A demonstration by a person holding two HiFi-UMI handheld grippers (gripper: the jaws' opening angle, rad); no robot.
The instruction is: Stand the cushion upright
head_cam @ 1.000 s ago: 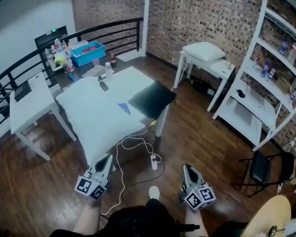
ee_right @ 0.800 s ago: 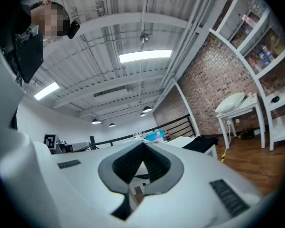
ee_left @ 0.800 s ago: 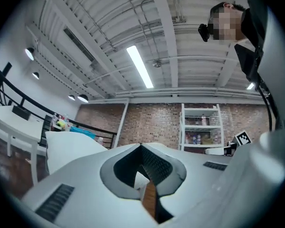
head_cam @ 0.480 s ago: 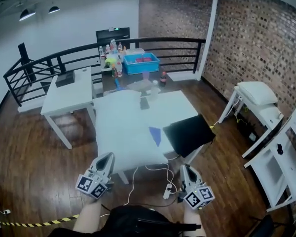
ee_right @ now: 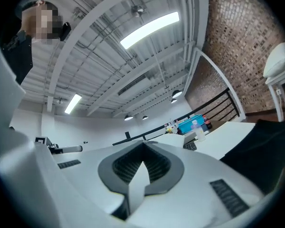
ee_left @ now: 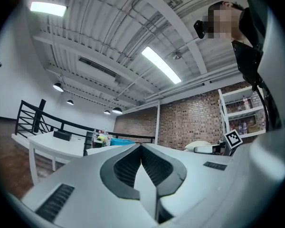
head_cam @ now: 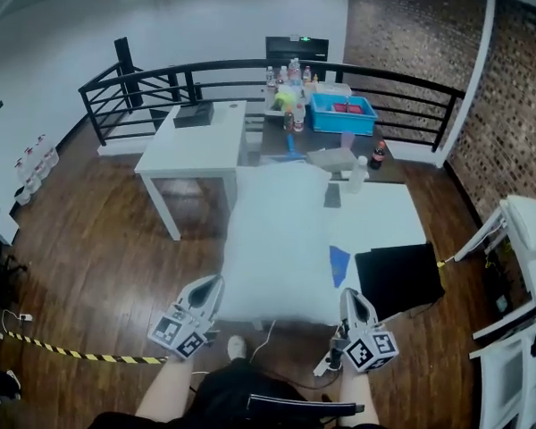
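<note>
One puffy white cushion [head_cam: 272, 239] flat on white tabletop [head_cam: 384, 217], one black square mat [head_cam: 397, 277] at near right corner. My left tool [head_cam: 214, 281], right tool [head_cam: 351, 294]: both pressed together, empty.

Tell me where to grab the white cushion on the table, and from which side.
Probably its near short edge, one corner per gripper, coming from the person's side. The cushion lies flat on the table, lengthwise away, and that edge faces the left gripper and right gripper, both shut.
</note>
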